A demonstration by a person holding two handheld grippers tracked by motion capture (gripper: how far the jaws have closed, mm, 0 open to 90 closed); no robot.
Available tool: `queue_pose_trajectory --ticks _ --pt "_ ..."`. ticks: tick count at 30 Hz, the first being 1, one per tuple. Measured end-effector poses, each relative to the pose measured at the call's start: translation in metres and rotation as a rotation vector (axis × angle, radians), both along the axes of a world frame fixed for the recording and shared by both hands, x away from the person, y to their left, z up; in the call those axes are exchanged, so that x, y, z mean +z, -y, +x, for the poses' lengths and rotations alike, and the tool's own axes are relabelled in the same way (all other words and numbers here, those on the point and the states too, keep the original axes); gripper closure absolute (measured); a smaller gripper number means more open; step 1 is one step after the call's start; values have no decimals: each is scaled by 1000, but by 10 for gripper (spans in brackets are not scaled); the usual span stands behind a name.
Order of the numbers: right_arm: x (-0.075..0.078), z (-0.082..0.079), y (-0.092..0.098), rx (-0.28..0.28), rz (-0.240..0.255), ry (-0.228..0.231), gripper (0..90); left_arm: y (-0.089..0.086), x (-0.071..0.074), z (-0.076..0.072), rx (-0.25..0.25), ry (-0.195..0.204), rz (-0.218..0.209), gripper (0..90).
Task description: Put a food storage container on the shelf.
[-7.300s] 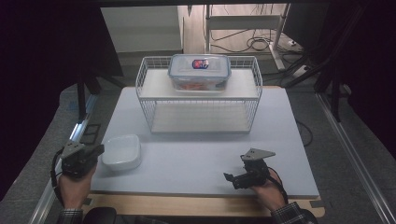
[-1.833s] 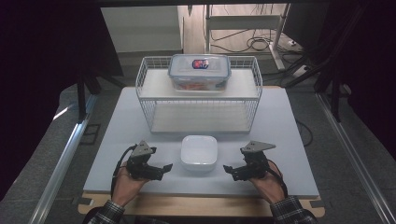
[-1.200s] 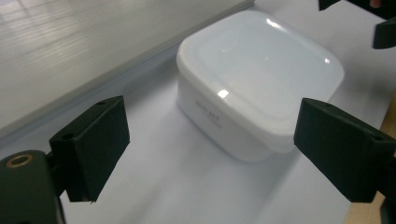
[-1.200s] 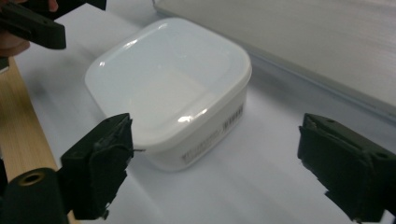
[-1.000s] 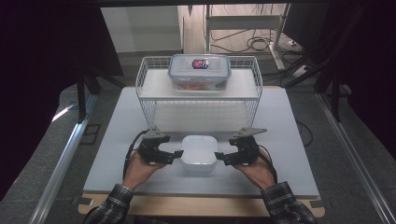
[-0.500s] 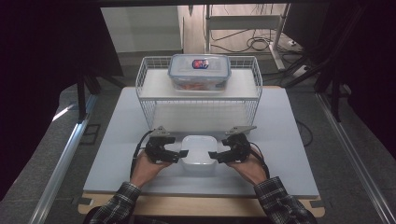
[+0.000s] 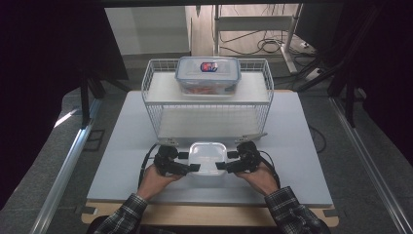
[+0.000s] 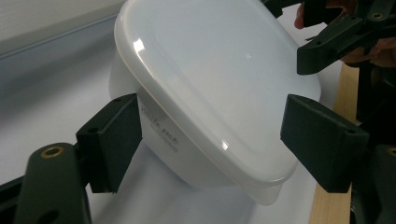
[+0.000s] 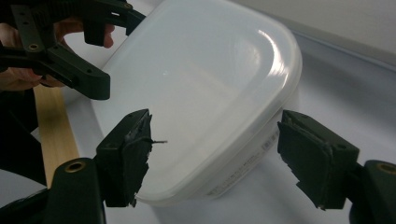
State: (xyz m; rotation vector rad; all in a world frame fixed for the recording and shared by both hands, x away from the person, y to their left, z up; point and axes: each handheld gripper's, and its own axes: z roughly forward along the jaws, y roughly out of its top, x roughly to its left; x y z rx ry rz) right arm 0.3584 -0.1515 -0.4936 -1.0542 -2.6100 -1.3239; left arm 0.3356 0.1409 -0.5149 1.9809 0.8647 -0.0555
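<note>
A white lidded container (image 7: 207, 157) sits on the pale board (image 7: 292, 146), near its front edge. My left gripper (image 7: 190, 161) straddles its left side and my right gripper (image 7: 226, 160) its right side. In the left gripper view the container (image 8: 210, 93) lies between the wide jaws (image 8: 215, 135); one pad (image 8: 116, 140) is against its wall. In the right gripper view the container (image 9: 201, 102) likewise lies between the jaws (image 9: 215, 154), one pad (image 9: 128, 154) at its rim. Both pairs of jaws have just been closing around it, without a firm grip.
A white wire rack (image 7: 207, 105) stands just behind the container, with a clear blue-rimmed lidded box (image 7: 208, 74) on its top shelf. The wooden table edge (image 7: 209, 214) runs along the front. Bare board lies to the left and right.
Both hands have moved inward from the container's sides until the jaws straddle it, and the jaws have narrowed. Earlier, the container was moved from the board's left to its middle.
</note>
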Motion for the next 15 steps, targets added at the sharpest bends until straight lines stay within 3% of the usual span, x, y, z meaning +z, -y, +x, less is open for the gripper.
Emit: queue_pose_trajectory --ticks 3,6,10,15 --pt "2 -6 -1 -5 -21 0 284 1 3 -8 7 11 22 244" --pt "4 -10 1 -24 -24 -46 348 -2 5 -13 12 6 24 314" --pt "7 -12 7 -39 -15 -86 461 -4 12 -20 42 60 49 474" --pt "15 -16 9 -93 -18 -60 601 -7 12 -20 75 32 13 550"
